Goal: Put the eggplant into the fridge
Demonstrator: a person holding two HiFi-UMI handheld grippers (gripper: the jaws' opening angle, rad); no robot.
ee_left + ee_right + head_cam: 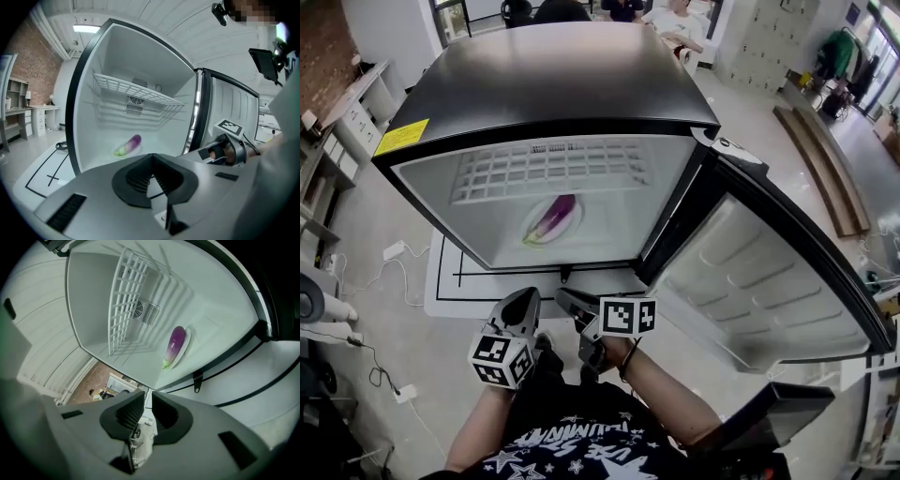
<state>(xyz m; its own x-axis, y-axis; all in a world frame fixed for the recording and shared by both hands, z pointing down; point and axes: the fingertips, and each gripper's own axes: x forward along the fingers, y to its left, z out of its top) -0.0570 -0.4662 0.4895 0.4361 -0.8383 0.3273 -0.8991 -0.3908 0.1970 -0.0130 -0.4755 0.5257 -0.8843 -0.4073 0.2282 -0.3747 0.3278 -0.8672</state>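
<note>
Eggplant point(555, 218) lies inside the fridge point(544, 75), ahead of both grippers. Left gripper point(528, 302) closed, right gripper point(570, 302) nearly so — both empty. Likely next: the door point(741, 272), right of your right gripper — push it evenly.

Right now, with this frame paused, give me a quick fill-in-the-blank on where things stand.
The eggplant lies on a plate inside the ___. The wire shelf sits ___ the eggplant. The door stands ___. The left gripper and the right gripper both hold ___.
Missing words: fridge; above; open; nothing.
</note>
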